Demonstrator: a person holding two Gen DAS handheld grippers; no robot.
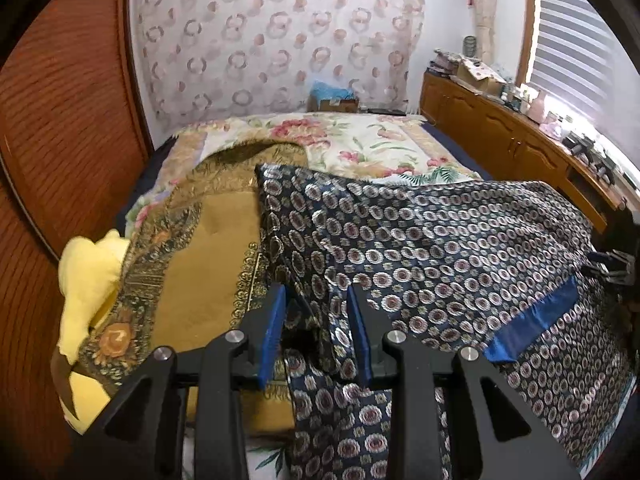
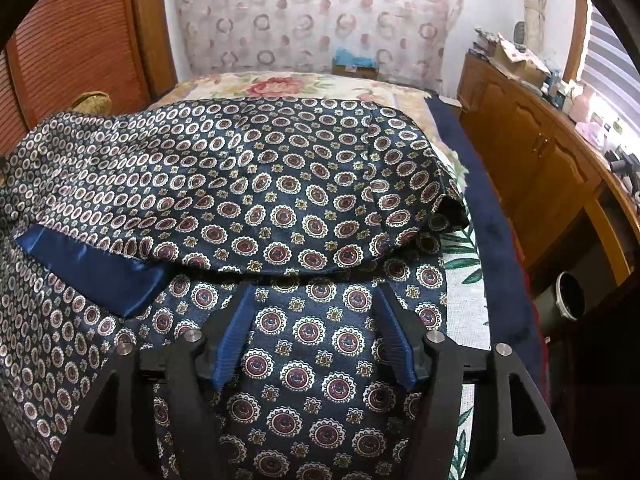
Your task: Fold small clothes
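Daylight from window blinds (image 1: 576, 40), glare there; fisheye-bent edges, dark corners.

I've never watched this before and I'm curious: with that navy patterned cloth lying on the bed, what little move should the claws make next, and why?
Probably shut the left claw on the navy patterned cloth. Both claws look open; a ridge of the cloth rises between the left one's fingers, while the right claw only has flat cloth beneath it, near the folded-over edge.
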